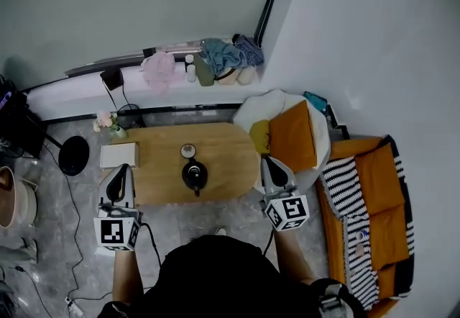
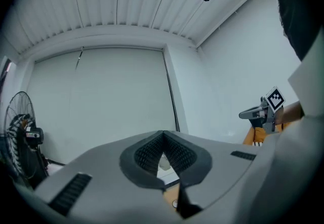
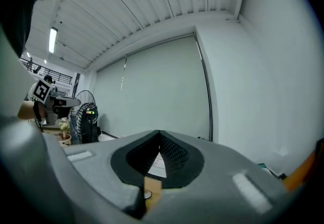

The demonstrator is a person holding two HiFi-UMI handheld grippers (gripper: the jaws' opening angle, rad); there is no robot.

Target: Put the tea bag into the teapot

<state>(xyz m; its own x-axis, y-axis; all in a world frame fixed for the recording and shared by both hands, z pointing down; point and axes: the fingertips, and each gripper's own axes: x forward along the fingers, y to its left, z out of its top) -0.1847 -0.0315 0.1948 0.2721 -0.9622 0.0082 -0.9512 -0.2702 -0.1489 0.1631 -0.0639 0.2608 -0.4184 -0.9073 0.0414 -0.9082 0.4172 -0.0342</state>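
A black teapot stands in the middle of the oval wooden table, with a small round cup just behind it. I cannot make out a tea bag in any view. My left gripper hangs over the table's left front corner, held level, its jaws shut with nothing between them. My right gripper hangs off the table's right end, and its jaws also meet at the tip with nothing held. Each gripper view shows the other gripper, the right one and the left one, off to the side.
A white box lies on the table's left part, with a small vase of flowers behind it. A white chair with an orange cushion stands to the right, beside a striped sofa. A standing fan is on the left.
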